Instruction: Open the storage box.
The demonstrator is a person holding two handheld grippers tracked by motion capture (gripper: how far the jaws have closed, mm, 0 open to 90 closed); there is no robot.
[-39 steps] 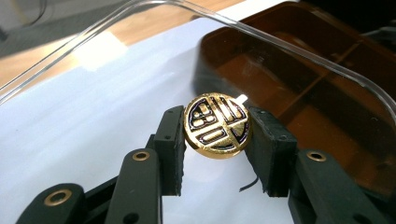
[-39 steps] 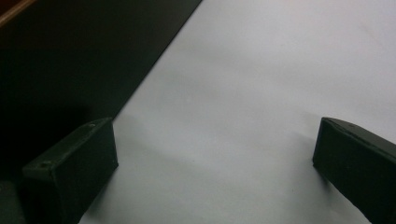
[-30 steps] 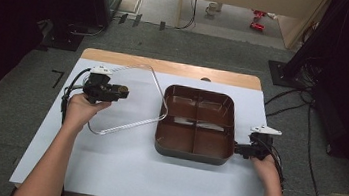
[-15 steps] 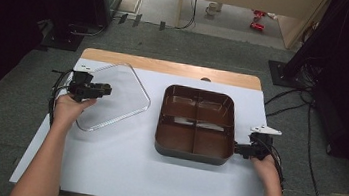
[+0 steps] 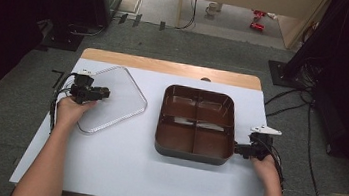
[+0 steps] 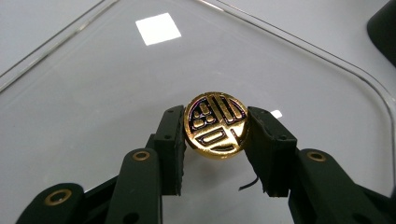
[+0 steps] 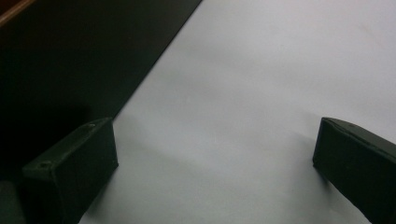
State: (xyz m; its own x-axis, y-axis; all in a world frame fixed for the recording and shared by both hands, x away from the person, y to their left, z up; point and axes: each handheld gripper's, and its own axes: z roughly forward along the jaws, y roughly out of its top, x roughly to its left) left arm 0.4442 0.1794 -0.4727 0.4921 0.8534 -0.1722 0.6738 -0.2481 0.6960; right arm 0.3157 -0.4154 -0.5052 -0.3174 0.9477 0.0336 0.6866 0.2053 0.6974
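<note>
From the high view, your left gripper (image 5: pixel 101 91) holds the clear lid (image 5: pixel 117 98) at the table's left, well apart from the brown tray (image 5: pixel 193 153); your right gripper (image 5: pixel 238 148) sits just beside the tray's right wall. In the left gripper view, your jaws pinch the gold knob (image 6: pixel 215 124) at the lid's middle, the lid apparently lying flat on the table. In the right gripper view, your jaws stand spread, nothing between them

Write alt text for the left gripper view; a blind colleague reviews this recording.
Two black fingers of the left gripper clamp a round gold knob with a raised emblem, fixed on a clear plastic lid lying over the white table.
</note>
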